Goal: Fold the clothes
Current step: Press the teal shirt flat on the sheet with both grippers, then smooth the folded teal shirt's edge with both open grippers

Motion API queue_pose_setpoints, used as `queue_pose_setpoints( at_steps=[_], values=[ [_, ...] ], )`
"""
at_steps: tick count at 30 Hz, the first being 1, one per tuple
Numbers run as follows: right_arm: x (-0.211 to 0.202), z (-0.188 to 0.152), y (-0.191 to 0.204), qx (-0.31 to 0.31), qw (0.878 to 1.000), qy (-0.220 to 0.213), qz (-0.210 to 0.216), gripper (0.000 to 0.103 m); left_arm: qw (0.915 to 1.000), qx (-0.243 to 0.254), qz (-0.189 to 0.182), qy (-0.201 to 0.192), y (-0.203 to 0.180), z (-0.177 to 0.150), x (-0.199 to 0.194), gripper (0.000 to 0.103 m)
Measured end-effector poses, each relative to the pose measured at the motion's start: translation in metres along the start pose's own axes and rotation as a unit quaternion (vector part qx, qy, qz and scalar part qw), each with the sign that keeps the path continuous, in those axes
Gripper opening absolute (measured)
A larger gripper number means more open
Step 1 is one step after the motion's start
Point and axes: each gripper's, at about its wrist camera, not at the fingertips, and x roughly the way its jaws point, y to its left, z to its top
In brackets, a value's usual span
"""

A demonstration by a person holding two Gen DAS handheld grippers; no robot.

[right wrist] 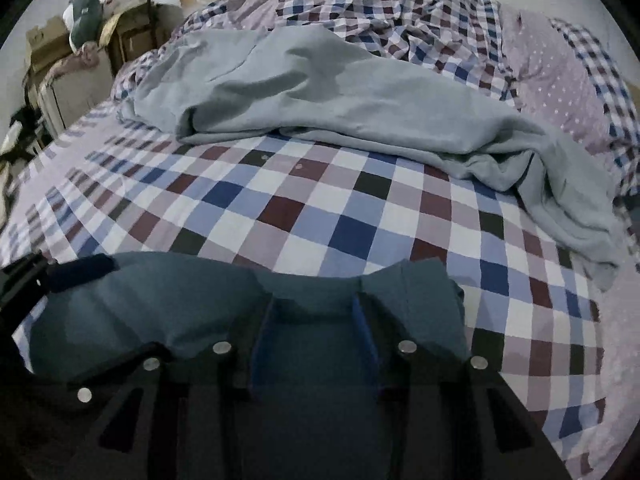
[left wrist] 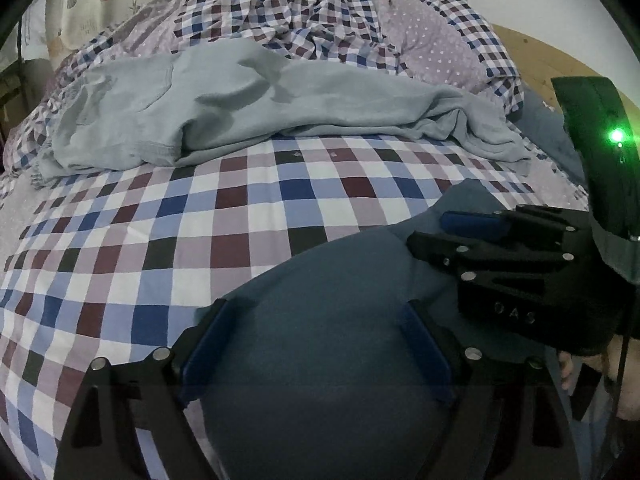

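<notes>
A dark teal garment (left wrist: 320, 320) lies flat at the near edge of the checked bed (left wrist: 200, 220), its long axis running along that edge. The left gripper (left wrist: 316, 344) stands wide over it, released. The right gripper (right wrist: 314, 320) straddles the cloth, half parted, not pinching. A pale grey garment (right wrist: 320, 92) sprawls crosswise farther back, before the rumpled quilt (right wrist: 400, 8).

Bed's covered in a checked sheet (right wrist: 304, 208) in blue, maroon, white and lilac squares, with a rumpled duvet (left wrist: 288, 12) in the same check plus lilac polka-dot patches heaped along the top of the frame. Upper left of the right wrist view there's a stack of cardboard boxes (right wrist: 48, 52) with a grey plush toy (right wrist: 84, 12) on top. A bit of wooden floor (left wrist: 560, 56) shows at the upper right of the left wrist view.
</notes>
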Motion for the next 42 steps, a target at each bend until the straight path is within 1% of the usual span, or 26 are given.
queue_pose_setpoints(
  at_steps=[4, 7, 8, 10, 11, 14, 16, 17, 19, 21, 24, 27, 29, 32, 35, 38, 42],
  values=[
    [0.000, 0.000, -0.002, 0.006, 1.000, -0.002, 0.005, 0.043, 1.0000, -0.005, -0.007, 0.000, 0.002, -0.001, 0.002, 0.090],
    [-0.009, 0.000, -0.004, 0.012, 1.000, -0.016, 0.005, 0.044, 0.9999, -0.005, -0.009, 0.002, 0.002, -0.001, 0.002, 0.091],
    [-0.020, -0.001, -0.008, 0.021, 0.999, -0.033, 0.000, 0.046, 0.9999, -0.005, -0.010, 0.002, 0.002, -0.001, 0.002, 0.091],
    [-0.043, -0.004, -0.015, 0.042, 0.997, -0.064, -0.009, 0.052, 0.9999, -0.007, -0.013, 0.003, 0.003, -0.001, 0.002, 0.091],
    [-0.056, -0.007, -0.019, 0.053, 0.996, -0.071, -0.002, 0.056, 0.9999, -0.008, -0.014, 0.003, 0.004, -0.001, 0.002, 0.091],
    [-0.078, -0.023, -0.021, 0.081, 0.995, -0.057, 0.026, 0.057, 0.9998, -0.008, -0.014, 0.006, 0.004, 0.000, 0.003, 0.092],
    [-0.086, -0.038, -0.016, 0.091, 0.994, -0.051, 0.037, 0.057, 0.9999, -0.007, -0.014, 0.007, 0.003, 0.001, 0.004, 0.092],
    [-0.086, -0.046, -0.011, 0.090, 0.994, -0.043, 0.037, 0.059, 0.9999, -0.008, -0.014, 0.007, 0.003, 0.001, 0.004, 0.092],
    [-0.079, -0.058, -0.003, 0.075, 0.997, -0.023, 0.021, 0.061, 0.9998, -0.008, -0.014, 0.008, 0.003, 0.001, 0.004, 0.093],
    [-0.068, -0.068, 0.003, 0.060, 0.998, -0.012, 0.012, 0.064, 0.9999, -0.008, -0.013, 0.008, 0.002, 0.001, 0.004, 0.093],
    [-0.063, -0.071, -0.002, 0.069, 0.997, -0.016, 0.021, 0.066, 0.9998, -0.007, -0.013, 0.010, 0.002, 0.001, 0.004, 0.093],
    [-0.060, -0.072, -0.001, 0.064, 0.998, -0.019, 0.014, 0.067, 0.9998, -0.007, -0.017, 0.011, 0.003, 0.002, 0.004, 0.094],
    [-0.059, -0.073, 0.001, 0.060, 0.998, -0.019, 0.009, 0.067, 0.9996, -0.010, -0.023, 0.008, 0.004, 0.002, 0.003, 0.094],
    [-0.058, -0.073, 0.001, 0.062, 0.998, -0.021, 0.009, 0.068, 0.9985, -0.028, -0.046, -0.007, 0.012, 0.002, -0.007, 0.094],
    [-0.059, -0.073, 0.001, 0.063, 0.998, -0.024, 0.009, 0.068, 0.9987, -0.036, -0.034, -0.009, 0.013, 0.000, -0.018, 0.094],
    [-0.063, -0.072, 0.002, 0.064, 0.998, -0.024, 0.005, 0.068, 0.9997, -0.013, -0.022, -0.003, 0.006, -0.010, -0.028, 0.094],
    [-0.087, -0.078, 0.009, 0.058, 0.998, -0.036, -0.004, 0.069, 0.9999, 0.007, -0.007, -0.013, 0.001, -0.024, -0.046, 0.094]
  ],
)
